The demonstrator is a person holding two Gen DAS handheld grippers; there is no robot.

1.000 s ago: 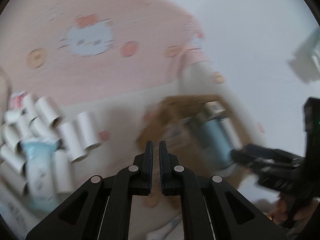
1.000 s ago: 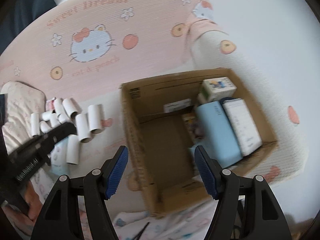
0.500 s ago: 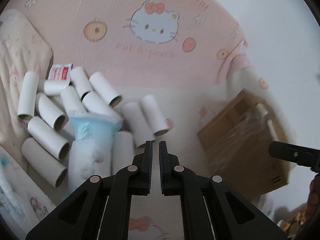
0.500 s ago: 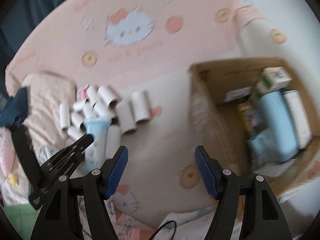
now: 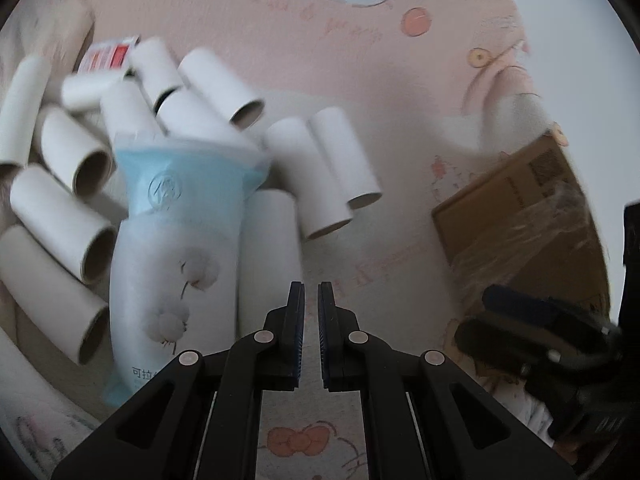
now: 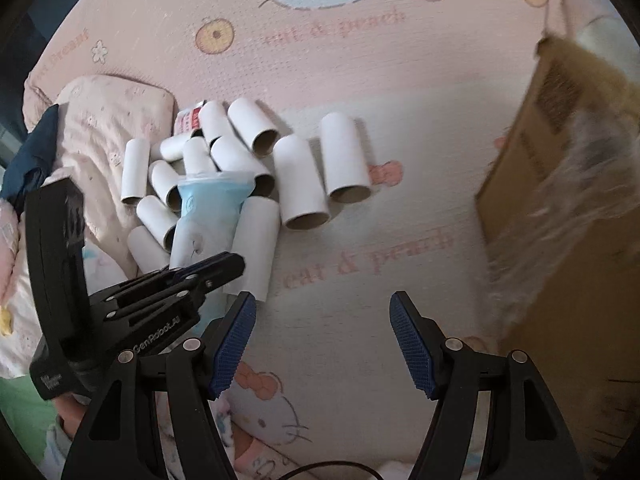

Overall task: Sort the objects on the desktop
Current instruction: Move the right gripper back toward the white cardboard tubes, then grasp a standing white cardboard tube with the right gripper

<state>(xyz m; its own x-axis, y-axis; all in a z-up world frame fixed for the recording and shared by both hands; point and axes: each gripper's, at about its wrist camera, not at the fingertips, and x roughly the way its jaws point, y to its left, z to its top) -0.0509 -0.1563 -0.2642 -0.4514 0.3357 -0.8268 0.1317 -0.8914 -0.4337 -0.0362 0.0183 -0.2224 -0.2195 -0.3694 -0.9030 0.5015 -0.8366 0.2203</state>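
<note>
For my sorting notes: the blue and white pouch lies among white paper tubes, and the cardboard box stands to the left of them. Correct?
Not quite. The cardboard box stands to the right of the white paper tubes, as the right wrist view shows. The blue and white pouch does lie among them.

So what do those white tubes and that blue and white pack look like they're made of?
White tubes: likely cardboard, matte white outside, brown inside at the open ends. Blue and white pack: apparently soft plastic film, slightly glossy, with a crimped, flared end.

White cardboard tubes (image 6: 344,156) and a pale blue-and-white packet (image 5: 176,240) lie on a pink cartoon-cat-printed blanket (image 6: 360,60) beside a brown box (image 6: 568,200).
</note>
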